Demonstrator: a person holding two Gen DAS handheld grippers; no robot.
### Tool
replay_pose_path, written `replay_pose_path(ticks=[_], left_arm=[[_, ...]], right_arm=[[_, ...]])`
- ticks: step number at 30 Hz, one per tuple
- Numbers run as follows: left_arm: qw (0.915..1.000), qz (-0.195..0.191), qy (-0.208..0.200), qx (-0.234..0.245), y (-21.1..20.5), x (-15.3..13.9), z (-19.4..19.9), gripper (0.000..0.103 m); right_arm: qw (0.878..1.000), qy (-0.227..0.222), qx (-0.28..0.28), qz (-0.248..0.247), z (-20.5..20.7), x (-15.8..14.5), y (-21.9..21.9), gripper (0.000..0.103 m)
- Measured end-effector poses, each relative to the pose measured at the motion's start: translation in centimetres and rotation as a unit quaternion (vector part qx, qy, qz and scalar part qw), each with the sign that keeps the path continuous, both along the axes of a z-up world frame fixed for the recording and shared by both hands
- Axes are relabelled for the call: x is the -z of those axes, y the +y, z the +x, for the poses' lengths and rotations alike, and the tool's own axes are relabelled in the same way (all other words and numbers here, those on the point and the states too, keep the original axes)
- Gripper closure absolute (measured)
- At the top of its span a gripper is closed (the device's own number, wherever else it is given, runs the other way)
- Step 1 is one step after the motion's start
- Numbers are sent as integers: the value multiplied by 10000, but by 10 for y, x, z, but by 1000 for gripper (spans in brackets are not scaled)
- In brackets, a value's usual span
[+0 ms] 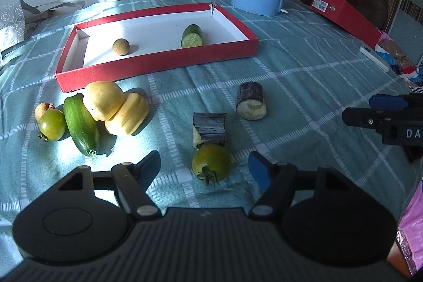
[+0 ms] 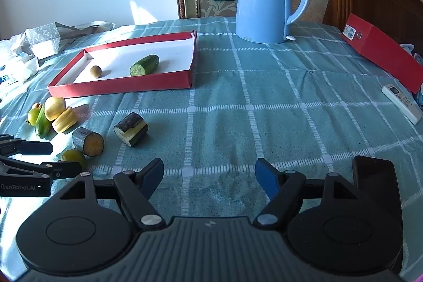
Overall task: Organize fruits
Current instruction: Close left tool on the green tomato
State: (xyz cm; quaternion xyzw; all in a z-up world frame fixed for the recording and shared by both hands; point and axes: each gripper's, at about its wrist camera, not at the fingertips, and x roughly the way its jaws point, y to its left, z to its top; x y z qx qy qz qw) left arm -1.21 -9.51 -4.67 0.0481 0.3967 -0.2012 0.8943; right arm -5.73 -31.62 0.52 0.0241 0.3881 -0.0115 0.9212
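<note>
While both jaws gape empty, left gripper (image 1: 205,165) flanks smooth round green tomato (image 1: 211,162); right gripper (image 2: 208,173) over woven cloth.

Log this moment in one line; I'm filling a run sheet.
left gripper: open, around green tomato | right gripper: open, empty | red tray: two items

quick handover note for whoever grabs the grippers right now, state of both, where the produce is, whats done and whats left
Left gripper: open, jaws either side of a green tomato, not gripping.
Right gripper: open, empty, over bare tablecloth.
Done: cucumber half and small brown fruit lie in the red tray.
Left on the cloth: two dark-skinned chunks, and a pile of two yellow pieces, a cucumber, another green tomato and a brown fruit.
</note>
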Motion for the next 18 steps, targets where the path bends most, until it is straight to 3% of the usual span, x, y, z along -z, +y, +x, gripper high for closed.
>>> replay_pose_path(ticks=[3,11,18], left_arm=[[10000,2,24,-28,-3,2,2,37],[9999,83,123,39,-10,7,4,60],[9998,146,152,62,-14,10,6,68]], right_arm=[[10000,-3,-2,11,0,0,0,27],[10000,33,4,82,4,1,-4,27],[9999,88,-14,123,8,4,-5,27]])
